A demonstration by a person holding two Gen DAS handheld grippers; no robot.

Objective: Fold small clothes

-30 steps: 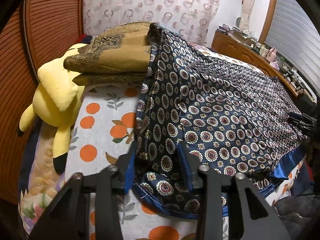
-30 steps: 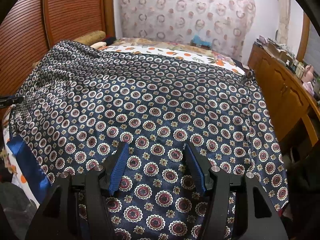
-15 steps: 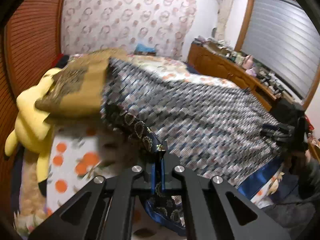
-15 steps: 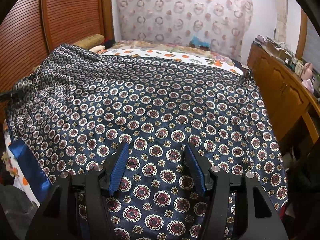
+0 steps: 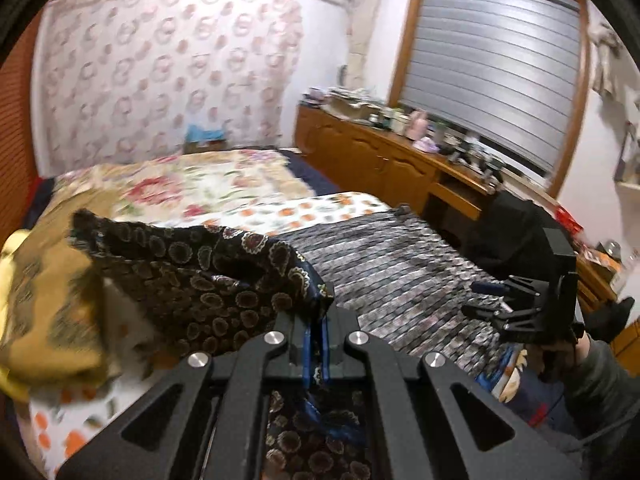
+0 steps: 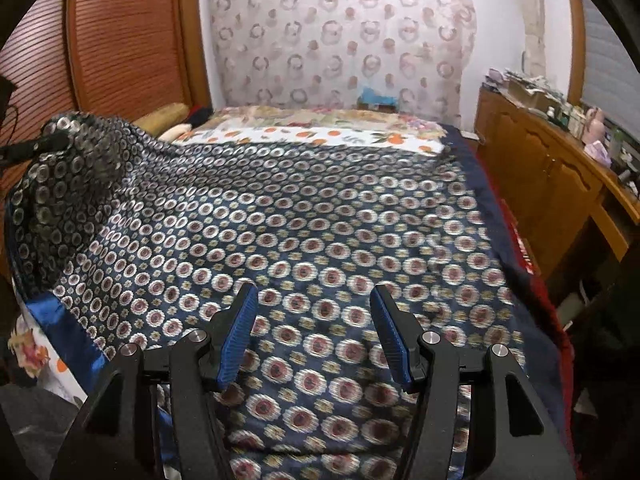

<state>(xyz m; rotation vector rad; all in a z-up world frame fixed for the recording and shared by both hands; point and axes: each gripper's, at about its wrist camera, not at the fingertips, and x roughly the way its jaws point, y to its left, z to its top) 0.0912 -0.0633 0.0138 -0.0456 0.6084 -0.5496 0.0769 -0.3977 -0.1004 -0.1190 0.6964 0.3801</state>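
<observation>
A navy patterned cloth [image 6: 320, 232] with round medallions and a blue satin border lies spread over the bed. My left gripper [image 5: 316, 330] is shut on its near left corner and holds that corner lifted, so the cloth [image 5: 208, 276] drapes back from the jaws. In the right wrist view the lifted corner [image 6: 68, 140] rises at far left. My right gripper [image 6: 314, 340] is open and empty, hovering just above the cloth's near edge. It also shows in the left wrist view [image 5: 496, 300] at the right.
A folded tan blanket [image 5: 44, 300] and a yellow plush toy [image 5: 12, 248] lie at the bed's left. A floral sheet [image 5: 200, 188] covers the far bed. A wooden dresser [image 6: 560, 176] with clutter runs along the right wall. Slatted wooden doors [image 6: 120, 40] stand at left.
My left gripper closed on the cloth's corner and lifted it up and away from the bed. My right gripper stayed open over the cloth, almost unmoved.
</observation>
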